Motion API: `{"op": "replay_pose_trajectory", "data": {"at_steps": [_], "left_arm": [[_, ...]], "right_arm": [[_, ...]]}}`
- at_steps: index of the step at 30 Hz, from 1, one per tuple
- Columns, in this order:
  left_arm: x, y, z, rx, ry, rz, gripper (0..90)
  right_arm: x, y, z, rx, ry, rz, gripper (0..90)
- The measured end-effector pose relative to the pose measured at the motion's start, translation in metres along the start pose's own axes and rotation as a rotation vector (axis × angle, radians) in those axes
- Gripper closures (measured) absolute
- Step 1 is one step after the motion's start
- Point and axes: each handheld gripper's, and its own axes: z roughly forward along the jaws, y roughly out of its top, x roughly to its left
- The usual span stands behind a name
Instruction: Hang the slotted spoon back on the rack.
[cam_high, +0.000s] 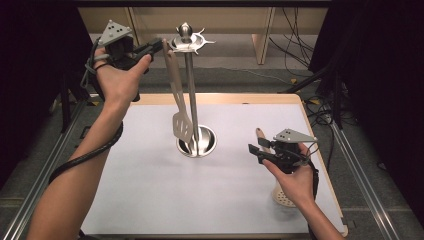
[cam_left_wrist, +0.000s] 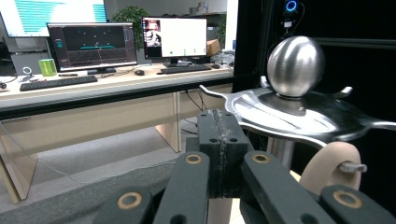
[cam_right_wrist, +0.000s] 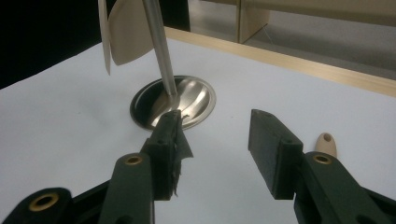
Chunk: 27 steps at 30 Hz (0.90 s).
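The slotted spatula (cam_high: 179, 100) was judged hung on the utensil stand (cam_high: 190, 47); the left claw (cam_high: 156, 48), closed empty, required withdrawal, while the right claw (cam_high: 257, 152), wide open, hovered by the second utensil (cam_high: 260, 135).

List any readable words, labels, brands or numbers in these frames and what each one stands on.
No text can be read.
Left monitor: dark screen with graph lines, its lettering too small to read.
Right monitor: white window with small icons, blurred.
Wall screen: teal stripes, no legible words.
Utensil stand, hanging spatula, left gripper and right gripper: no markings seen.
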Motion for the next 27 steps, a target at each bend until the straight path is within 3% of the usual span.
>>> {"op": "replay_pose_trajectory", "data": {"at_steps": [5,8,11,12,16,17,19,20,21,23,24,25,26,27], "left_arm": [[0.003,0.002,0.004,0.011,-0.004,-0.003,89.2],[0.004,0.003,0.007,0.014,-0.008,-0.001,89.2],[0.005,0.003,0.008,0.019,-0.011,0.004,89.2],[0.005,0.004,0.009,0.021,-0.012,0.004,89.2],[0.007,0.005,0.009,0.029,-0.019,0.011,89.2],[0.007,0.005,0.009,0.031,-0.023,0.011,89.2],[0.008,0.005,0.009,0.033,-0.025,0.018,89.2],[0.008,0.005,0.008,0.033,-0.027,0.022,89.2],[0.008,0.005,0.008,0.029,-0.026,0.019,89.1],[0.010,0.004,0.004,0.012,-0.026,0.009,88.7],[0.010,0.004,0.002,0.005,-0.026,0.005,87.9],[0.010,0.003,-0.001,-0.005,-0.027,0.002,86.7],[0.010,0.002,-0.005,-0.016,-0.027,0.005,85.1],[0.009,0.001,-0.008,-0.020,-0.027,0.009,83.4]], "right_arm": [[-0.002,0.000,0.000,0.003,-0.003,-0.012,55.4],[-0.001,0.000,0.001,-0.017,0.005,0.008,55.4],[-0.006,0.001,-0.001,-0.012,-0.014,-0.042,55.4],[-0.003,0.000,0.001,-0.018,0.002,-0.006,55.4],[-0.008,0.001,0.000,-0.005,-0.019,-0.040,55.3],[-0.008,0.001,-0.001,0.001,-0.016,-0.021,55.4],[-0.010,0.000,0.001,-0.015,-0.023,-0.026,55.4],[-0.010,0.000,0.001,-0.007,-0.008,0.005,55.4],[-0.010,-0.001,-0.001,0.005,-0.035,0.007,55.3],[-0.012,-0.001,0.000,-0.002,-0.024,0.018,55.3],[-0.012,0.000,-0.003,0.023,-0.039,0.030,55.3],[-0.013,0.000,-0.001,0.006,-0.028,0.042,55.3],[-0.017,0.001,-0.004,0.020,-0.057,0.000,55.3],[-0.019,0.000,-0.001,0.004,-0.043,0.016,55.1]]}}
